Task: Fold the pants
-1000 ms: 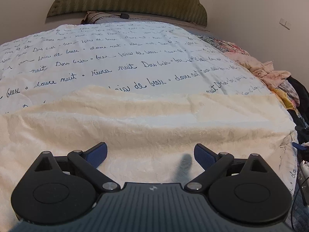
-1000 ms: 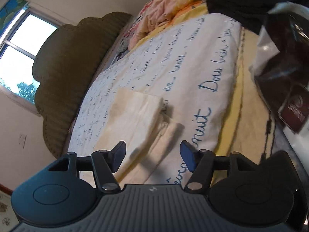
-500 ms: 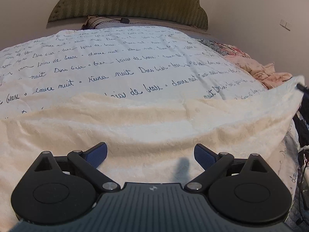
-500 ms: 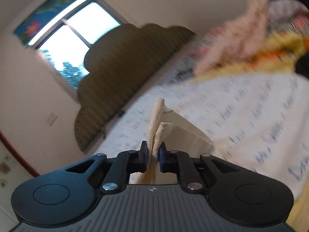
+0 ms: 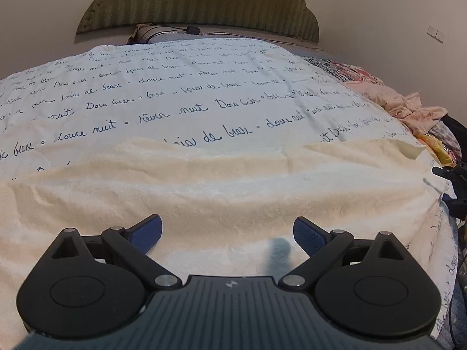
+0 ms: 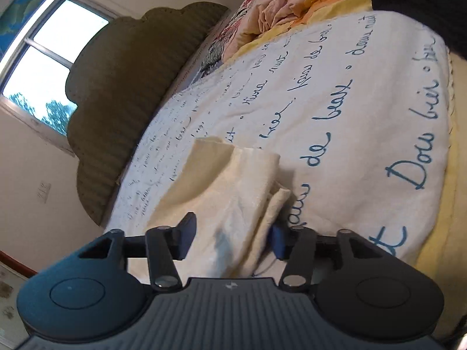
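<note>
Cream pants (image 5: pixel 219 186) lie spread across the near part of the bed, and their right end has a small corner turned over (image 5: pixel 408 150). My left gripper (image 5: pixel 229 233) hovers low over them, open, with only flat fabric beneath its blue pads. In the right wrist view the pants (image 6: pixel 233 180) run away from me as a bunched, layered strip. My right gripper (image 6: pixel 232 240) straddles the near end of that strip. Its jaws are opening, and the cloth lies between them with neither pad pressing on it. Its dark fingers (image 5: pixel 449 188) also show at the right edge of the left wrist view.
A white bedspread with blue handwriting (image 5: pixel 204 87) covers the bed, below an olive padded headboard (image 5: pixel 198 3). A heap of pink and patterned clothes (image 5: pixel 408 108) sits along the right side. A black garment (image 6: pixel 423 0) lies at the far corner, and a window (image 6: pixel 43 58) is on the left wall.
Half a second ago my right gripper was shut on the raised end of the pants. Now the jaws stand apart and the end lies on the bed. The left gripper has not moved.
</note>
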The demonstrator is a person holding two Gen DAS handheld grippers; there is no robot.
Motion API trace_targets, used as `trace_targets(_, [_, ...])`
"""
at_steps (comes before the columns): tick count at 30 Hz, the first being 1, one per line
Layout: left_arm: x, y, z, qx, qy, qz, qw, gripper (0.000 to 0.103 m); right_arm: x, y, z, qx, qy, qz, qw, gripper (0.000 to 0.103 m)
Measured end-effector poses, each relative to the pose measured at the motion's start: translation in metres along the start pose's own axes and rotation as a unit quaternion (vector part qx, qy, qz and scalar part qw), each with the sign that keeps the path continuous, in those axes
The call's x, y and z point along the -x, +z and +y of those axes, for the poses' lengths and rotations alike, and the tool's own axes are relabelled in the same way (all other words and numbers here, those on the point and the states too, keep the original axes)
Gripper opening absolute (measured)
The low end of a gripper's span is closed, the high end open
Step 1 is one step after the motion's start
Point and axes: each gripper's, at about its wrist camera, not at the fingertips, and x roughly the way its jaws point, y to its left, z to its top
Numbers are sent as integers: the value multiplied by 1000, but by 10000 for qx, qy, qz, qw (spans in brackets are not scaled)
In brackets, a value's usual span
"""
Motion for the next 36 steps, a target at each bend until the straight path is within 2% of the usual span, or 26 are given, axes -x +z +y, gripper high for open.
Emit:
trace_targets(1, [-4, 1, -2, 23, -2, 57, 10000, 99, -2, -1, 0, -12, -36, -55, 10000, 52])
trace_targets(3, [-16, -4, -9, -177, -50, 396, 9990, 100, -2, -2, 3, 103, -193, -201, 9996, 22])
trace_targets(4, [-20, -9, -16, -445, 44, 499, 9978, 100, 0, -2, 4, 110, -186, -292, 9993, 15])
trace_targets(7, [-14, -19, -32, -1062, 223, 383, 9934, 98, 10, -1, 12, -5, 120, -577, 9983, 15])
trace_targets(10, [-8, -18, -31, -997, 80, 359, 9943, 98, 20, 0, 19, -14, 343, -688, 9970, 15])
trace_targets(12, [-6, -19, -27, -886, 97, 325, 9955, 98, 16, 5, 20, 274, -138, -421, 9986, 16])
trace_targets(14, [-4, -20, -25, -823, 185, 296, 9960, 98, 15, 6, 10, 162, -673, -172, 9975, 24])
trace_targets(15, [-2, -20, -25, -812, 216, 271, 9961, 98, 20, 6, 3, -27, -730, -253, 9970, 26])
trace_targets(17, [3, -20, -25, -778, 283, 181, 9964, 98, 33, 4, -7, -288, -557, -566, 9964, 28])
trace_targets(19, [9, -17, -26, -723, 291, 30, 9970, 98, 34, 5, -6, -244, -656, -602, 9957, 36])
trace_targets(20, [12, -16, -27, -704, 279, -35, 9971, 98, 34, 5, -4, -214, -737, -655, 9949, 36])
trace_targets(21, [15, -14, -29, -704, 283, -84, 9971, 98, 42, 3, 6, 64, -1056, -1044, 9889, 37])
trace_targets(22, [17, -13, -31, -716, 296, -128, 9969, 99, 50, 0, 25, 667, -1444, -1553, 9750, 38])
trace_targets(23, [19, -13, -34, -733, 296, -153, 9968, 99, 56, -5, 46, 1381, -1672, -2020, 9551, 38])
trace_targets(24, [19, -13, -36, -748, 273, -143, 9967, 99, 57, -11, 67, 2161, -1501, -2264, 9378, 38])
trace_targets(25, [18, -14, -38, -764, 240, -104, 9967, 99, 50, -12, 83, 2659, -1209, -2043, 9343, 37])
trace_targets(27, [15, -15, -43, -802, 240, -43, 9965, 98, 10, -8, 115, 3414, -900, -799, 9322, 36])
trace_targets(28, [14, -16, -45, -824, 257, -40, 9963, 98, -11, -9, 125, 3657, -854, -363, 9261, 35])
trace_targets(30, [16, -18, -48, -867, 251, -48, 9959, 98, -61, -9, 134, 4069, -1225, 216, 9050, 35])
trace_targets(32, [18, -19, -51, -943, 230, -32, 9953, 99, -101, 0, 132, 4172, -1591, 584, 8929, 34])
trace_targets(33, [19, -20, -53, -996, 247, -22, 9947, 99, -116, 5, 126, 4113, -1761, 703, 8916, 34])
trace_targets(34, [20, -21, -54, -1065, 287, -30, 9939, 99, -122, 10, 121, 3974, -1845, 648, 8966, 34])
trace_targets(36, [23, -23, -55, -1227, 412, -94, 9915, 99, -107, 18, 115, 3487, -1614, 284, 9228, 35])
